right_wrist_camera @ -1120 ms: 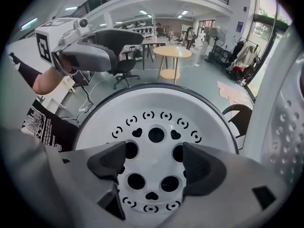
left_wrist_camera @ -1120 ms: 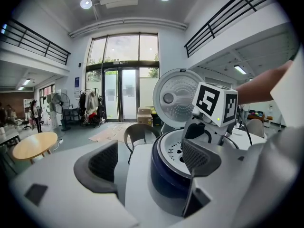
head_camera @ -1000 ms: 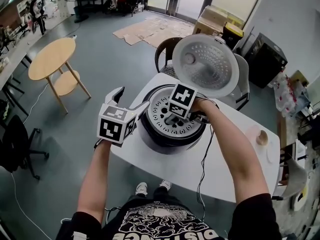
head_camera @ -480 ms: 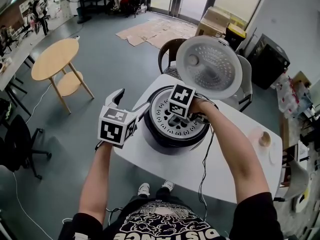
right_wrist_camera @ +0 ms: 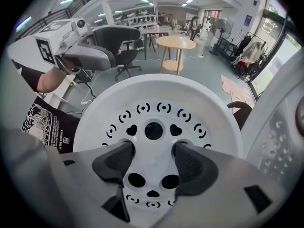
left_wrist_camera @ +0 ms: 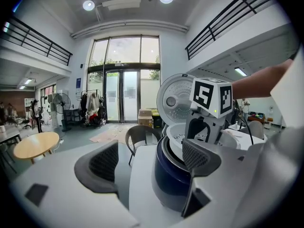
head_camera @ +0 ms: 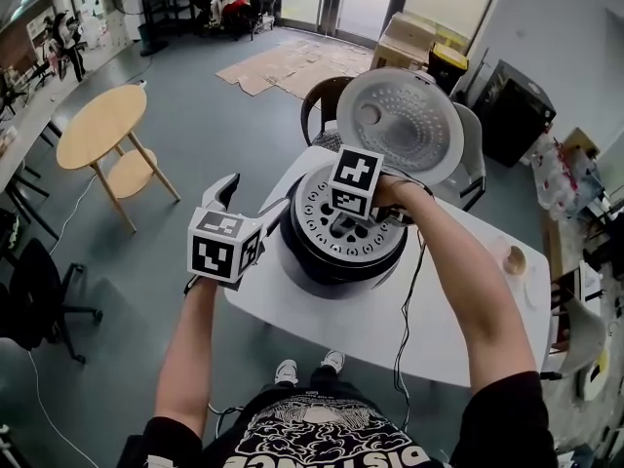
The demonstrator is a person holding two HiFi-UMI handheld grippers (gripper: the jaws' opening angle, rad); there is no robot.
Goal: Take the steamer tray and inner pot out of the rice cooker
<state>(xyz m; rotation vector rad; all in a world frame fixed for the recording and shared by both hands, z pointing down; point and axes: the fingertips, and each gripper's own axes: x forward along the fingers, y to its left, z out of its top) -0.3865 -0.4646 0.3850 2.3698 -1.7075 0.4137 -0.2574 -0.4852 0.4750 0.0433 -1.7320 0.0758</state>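
Observation:
The white perforated steamer tray (head_camera: 317,213) sits raised a little above the mouth of the dark blue rice cooker (head_camera: 327,271), whose lid (head_camera: 405,125) stands open behind. My right gripper (head_camera: 346,224) points straight down over the tray's middle. Its jaws are closing, with the fingertips (right_wrist_camera: 116,158) set in two holes of the tray (right_wrist_camera: 161,103) and pinching the bridge between them. The inner pot shows only as a grey rim (left_wrist_camera: 164,148) under the tray (left_wrist_camera: 178,139). My left gripper (head_camera: 252,198) is open and holds nothing, level beside the cooker's left side (left_wrist_camera: 171,179).
The cooker stands on a white table (head_camera: 468,330) with a black cable (head_camera: 409,291) and a small cup (head_camera: 515,259) at the right. A brown chair (head_camera: 322,96) is behind the table. A round wooden table (head_camera: 97,120) stands far left.
The right gripper has risen a little with the steamer tray pinched in it, so the tray now sits higher in the cooker's mouth. The left gripper has stayed put.

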